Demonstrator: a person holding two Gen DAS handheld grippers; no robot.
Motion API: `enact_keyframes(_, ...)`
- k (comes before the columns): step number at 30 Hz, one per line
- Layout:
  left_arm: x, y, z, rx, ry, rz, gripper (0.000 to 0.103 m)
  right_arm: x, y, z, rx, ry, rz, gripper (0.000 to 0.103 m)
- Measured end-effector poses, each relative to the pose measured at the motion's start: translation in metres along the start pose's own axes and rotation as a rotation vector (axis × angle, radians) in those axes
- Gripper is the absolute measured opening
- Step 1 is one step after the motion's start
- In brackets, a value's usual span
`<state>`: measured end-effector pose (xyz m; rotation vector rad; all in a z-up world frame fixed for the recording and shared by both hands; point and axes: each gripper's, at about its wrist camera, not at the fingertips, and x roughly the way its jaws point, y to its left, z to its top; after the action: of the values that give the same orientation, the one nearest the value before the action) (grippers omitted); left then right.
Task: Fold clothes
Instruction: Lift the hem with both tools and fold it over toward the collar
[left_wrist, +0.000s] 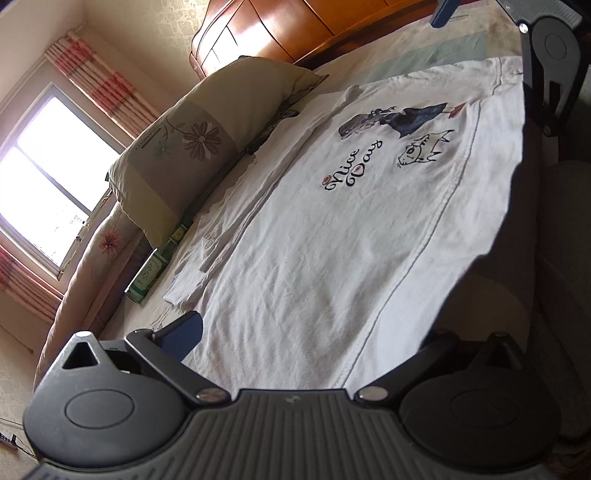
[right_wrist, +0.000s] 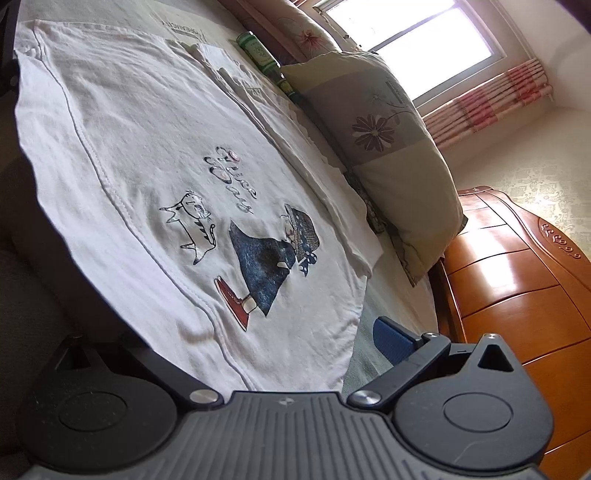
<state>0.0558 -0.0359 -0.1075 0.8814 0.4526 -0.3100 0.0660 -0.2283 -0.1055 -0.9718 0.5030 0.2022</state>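
A white T-shirt (left_wrist: 332, 229) printed with "Nice Day", a cat and a girl lies spread on the bed, print up. One long edge is raised off the bed, with dark shadow beneath it. My left gripper (left_wrist: 314, 334) is open at one end of that edge. Its blue pad (left_wrist: 184, 336) shows beside the cloth, and its other finger is hidden under the shirt. My right gripper (right_wrist: 232, 341) is open at the other end of the T-shirt (right_wrist: 155, 158). Its blue pad (right_wrist: 391, 343) is clear of the cloth, and its second finger sits hidden under the shirt.
A beige flowered pillow (left_wrist: 192, 147) lies along the shirt's far side, with a green box (left_wrist: 155, 266) beside it. A wooden headboard (right_wrist: 517, 280) stands at the bed's end. A window (left_wrist: 48, 173) with striped curtains is behind the pillow. Pale bedsheet (left_wrist: 424, 44) surrounds the shirt.
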Motion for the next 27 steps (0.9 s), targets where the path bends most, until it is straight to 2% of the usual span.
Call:
enact_keyframes(3, -0.001, -0.002, 0.000, 0.027, -0.019, 0.039, 0.103, -0.002, 0.002, 0.003, -0.009, -0.030, -0.059, 0.103)
enact_keyframes(9, 0.001, 0.015, 0.007, 0.002, -0.038, 0.064, 0.103, 0.004, -0.005, 0.007, 0.041, -0.029, -0.086, 0.103)
enact_keyframes(14, 0.008, 0.023, 0.010, -0.015, -0.030, 0.063, 0.103, 0.010, -0.008, 0.009, 0.052, -0.027, -0.077, 0.103)
enact_keyframes(20, 0.012, 0.021, 0.010, -0.033, -0.015, 0.058, 0.102, 0.013, -0.001, 0.003, 0.028, -0.012, -0.012, 0.103)
enact_keyframes(27, 0.017, 0.017, 0.011, -0.052, -0.001, 0.053, 0.103, 0.019, -0.002, 0.005, 0.030, -0.010, -0.035, 0.103)
